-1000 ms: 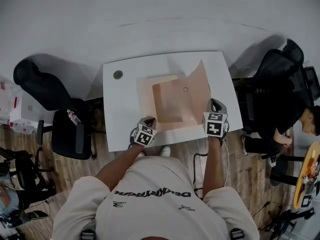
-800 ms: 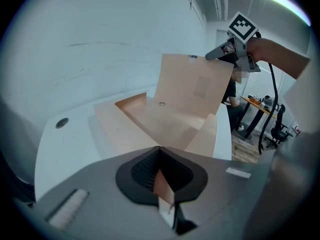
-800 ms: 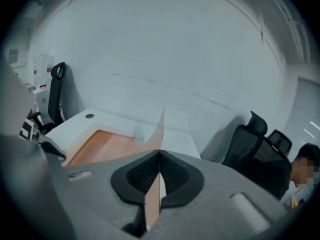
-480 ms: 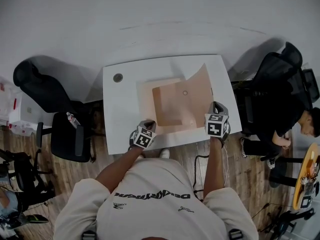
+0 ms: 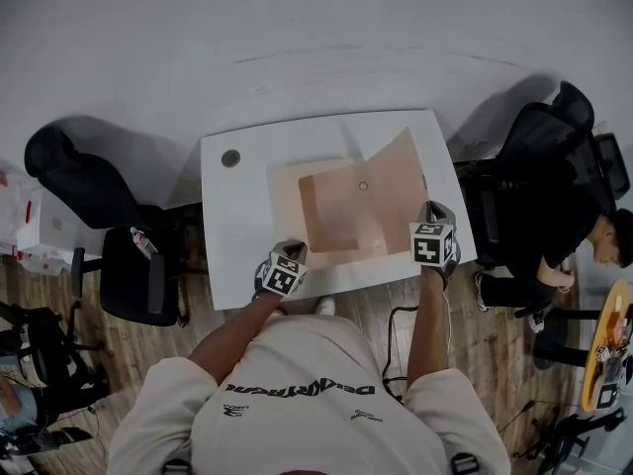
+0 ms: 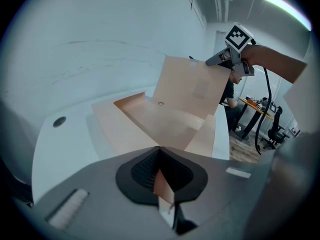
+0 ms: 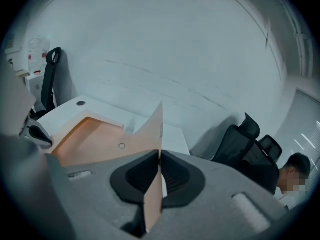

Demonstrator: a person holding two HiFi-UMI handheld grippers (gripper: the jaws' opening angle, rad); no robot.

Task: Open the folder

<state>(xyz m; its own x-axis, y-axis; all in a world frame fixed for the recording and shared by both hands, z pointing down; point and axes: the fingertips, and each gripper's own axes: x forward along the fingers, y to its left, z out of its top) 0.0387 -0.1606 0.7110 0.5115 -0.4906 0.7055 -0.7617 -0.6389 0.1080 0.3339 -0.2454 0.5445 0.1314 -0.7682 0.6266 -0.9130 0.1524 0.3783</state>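
A salmon-pink folder (image 5: 297,201) lies on the white table (image 5: 232,236). Its cover (image 5: 396,181) stands raised and swung to the right, showing the inner pocket (image 5: 336,211). My right gripper (image 5: 428,209) is shut on the cover's near right edge; in the right gripper view the sheet (image 7: 152,129) runs straight between the pads of the right gripper (image 7: 160,171). My left gripper (image 5: 293,249) is shut on the folder's near left corner, and that corner (image 6: 162,186) shows pinched inside the left gripper (image 6: 160,169). The left gripper view also shows the right gripper (image 6: 220,60) at the cover's (image 6: 190,89) top.
A round cable hole (image 5: 230,157) sits in the table's far left corner. Black office chairs stand left (image 5: 129,265) and right (image 5: 554,166) of the table. A seated person (image 5: 593,245) is at the far right, beside a round table (image 5: 608,344).
My right gripper has moved to the right and slightly nearer with the cover in it, so the cover has swung further open. The left gripper has stayed on its corner.
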